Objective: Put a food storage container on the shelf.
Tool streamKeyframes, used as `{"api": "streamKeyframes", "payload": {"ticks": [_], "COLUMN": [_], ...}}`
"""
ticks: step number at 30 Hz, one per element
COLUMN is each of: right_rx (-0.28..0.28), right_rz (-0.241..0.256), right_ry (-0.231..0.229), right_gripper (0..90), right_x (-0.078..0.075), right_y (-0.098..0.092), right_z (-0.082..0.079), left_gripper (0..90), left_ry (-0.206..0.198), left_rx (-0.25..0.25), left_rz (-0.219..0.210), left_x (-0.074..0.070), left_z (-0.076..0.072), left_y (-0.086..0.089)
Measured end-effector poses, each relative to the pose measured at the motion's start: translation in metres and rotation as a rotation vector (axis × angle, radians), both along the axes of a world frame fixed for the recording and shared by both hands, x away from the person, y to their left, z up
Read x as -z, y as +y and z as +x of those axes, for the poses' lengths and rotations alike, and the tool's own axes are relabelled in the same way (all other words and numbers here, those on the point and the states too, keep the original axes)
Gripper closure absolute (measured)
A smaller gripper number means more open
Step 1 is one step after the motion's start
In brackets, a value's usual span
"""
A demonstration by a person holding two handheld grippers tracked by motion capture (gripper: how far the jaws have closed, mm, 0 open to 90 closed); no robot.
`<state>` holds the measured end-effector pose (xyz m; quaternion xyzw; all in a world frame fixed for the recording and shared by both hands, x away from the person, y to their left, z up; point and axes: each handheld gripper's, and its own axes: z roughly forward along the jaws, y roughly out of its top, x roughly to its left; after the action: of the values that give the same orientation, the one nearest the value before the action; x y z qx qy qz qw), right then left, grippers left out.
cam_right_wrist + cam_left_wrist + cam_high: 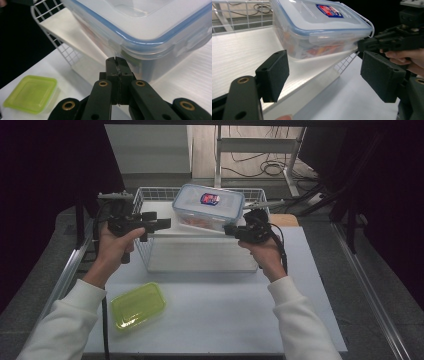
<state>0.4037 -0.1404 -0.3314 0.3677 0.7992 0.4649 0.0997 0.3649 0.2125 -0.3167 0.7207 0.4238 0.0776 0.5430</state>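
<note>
left tongs (324, 72) – wide apart, empty | right tongs (117, 61) – pressed together against clear lidded box (150, 30)

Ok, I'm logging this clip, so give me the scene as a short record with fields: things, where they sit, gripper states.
clear lidded container: tilted, held up over the basket, blue seal, red-blue sticker on lid
wire basket: white, at the table's far side
green container: on the table, near left, apart from the basket
left gripper: open, fingers short of the clear container
right gripper: closed at the clear container's edge, appears to hold it
</note>
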Motion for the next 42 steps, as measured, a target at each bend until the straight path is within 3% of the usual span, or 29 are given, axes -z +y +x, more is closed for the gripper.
{"api": "streamKeyframes", "payload": {"ticks": [7,16,24,32,33,34,37,42], "right_rx": [0.071,0.081,0.05,-0.006,-0.012,-0.012,-0.017,-0.016], "right_rz": [0.002,0.02,0.039,0.05,0.058,0.058,0.062,0.061], "right_ry": [0.011,0.01,-0.005,0.008,0.012,0.012,0.017,0.037], "right_gripper": [89.1,89.2,89.2,88.7,82.2,82.2,64.9,53.3], "right_x": [0.002,0.002,0.001,0.009,0.015,0.015,0.027,0.042], "right_y": [-0.007,-0.011,-0.018,-0.034,-0.041,-0.041,-0.054,-0.067], "right_z": [0.016,0.022,0.005,-0.02,-0.026,-0.026,-0.038,-0.052], "left_gripper": [21.7,21.6,22.1,23.3,23.3,23.3,23.6,24.0], "left_ry": [0.013,0.026,0.028,0.035,0.039,0.04,0.046,0.067], "left_rx": [0.013,0.015,0.015,0.058,0.066,0.072,0.099,0.126], "left_rz": [-0.004,-0.008,-0.003,0.038,0.044,0.049,0.08,0.106], "left_x": [0.008,0.015,0.02,0.033,0.037,0.04,0.051,0.069], "left_z": [-0.001,0.0,-0.009,-0.032,-0.036,-0.038,-0.049,-0.063], "left_y": [0.0,0.003,0.006,-0.002,-0.004,-0.006,-0.012,-0.021]}}
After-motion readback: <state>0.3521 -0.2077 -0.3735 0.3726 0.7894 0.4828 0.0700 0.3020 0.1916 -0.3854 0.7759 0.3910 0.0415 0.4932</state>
